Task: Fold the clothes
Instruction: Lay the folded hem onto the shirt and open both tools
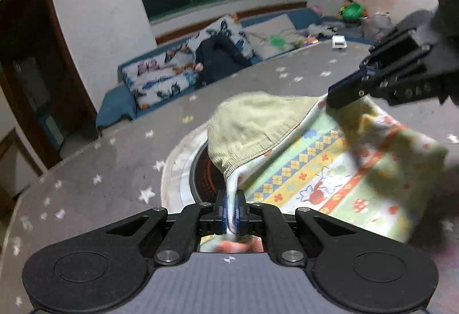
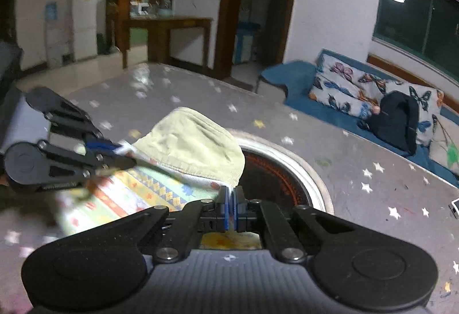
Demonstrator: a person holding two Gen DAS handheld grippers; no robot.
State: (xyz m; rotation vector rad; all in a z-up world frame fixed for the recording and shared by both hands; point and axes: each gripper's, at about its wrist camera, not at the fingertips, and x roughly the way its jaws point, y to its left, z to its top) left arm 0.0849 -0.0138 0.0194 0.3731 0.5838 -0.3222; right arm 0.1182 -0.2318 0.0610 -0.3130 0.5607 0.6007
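**Both Grippers Clamped on One Garment Above the Tabletop**

The left gripper [image 1: 231, 209] pointed forward and downward, its jaws closed on the white hem of the garment [image 1: 309, 159]. The right gripper [image 2: 231, 200] took the same downward pitch, its jaws closed on a second edge of the same garment. In the left wrist view, the right gripper [image 1: 341, 97] entered from the upper right and pinched the far corner of the cloth. In the right wrist view, the left gripper [image 2: 114, 154] entered from the left and pinched the opposite corner.

Item count:
- One garment, printed with coloured bands on one face and pale yellow-green on the other, stretched between the two grippers and draped over the tabletop [image 1: 94, 170].
- One round recessed ring [image 2: 289, 170] in the tabletop, partly covered by the garment.
- Two grippers, both engaged on cloth.
- One small white object [image 1: 338, 42] near the far tabletop edge, well apart from the garment.

The tabletop surface was grey with a star pattern.
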